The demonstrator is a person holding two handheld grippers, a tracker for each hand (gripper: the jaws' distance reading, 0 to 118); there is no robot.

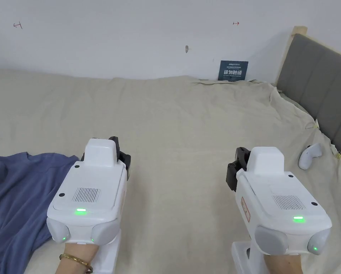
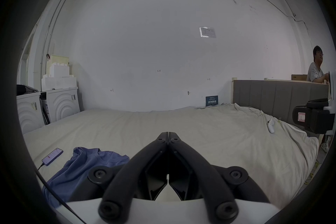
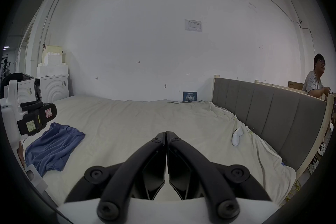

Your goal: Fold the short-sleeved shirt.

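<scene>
Beige sheet (image 1: pixel 187 117) covers a wide bed that runs to a white wall (image 1: pixel 130 35), with a grey headboard (image 1: pixel 319 89) on the right. From the head view the left gripper (image 1: pixel 118 148) and right gripper (image 1: pixel 239 162) are held side by side over the bare sheet; their jaws are hidden here behind the white housings. A crumpled blue shirt (image 1: pixel 12 199) lies at the near left, just beside the left gripper. A white controller (image 1: pixel 310 155) rests at the far right, near the headboard.

From the left gripper view its own jaws are pressed together on nothing, above the sheet. The shirt (image 2: pixel 85 164) sits low to their left, and a phone (image 2: pixel 52 156) with a cable lies beyond it. White appliances (image 2: pixel 54 106) stand past the bed's left edge.

From the right gripper view this gripper (image 3: pixel 165 134) is likewise closed and empty. A person (image 3: pixel 314 80) sits behind the headboard.
</scene>
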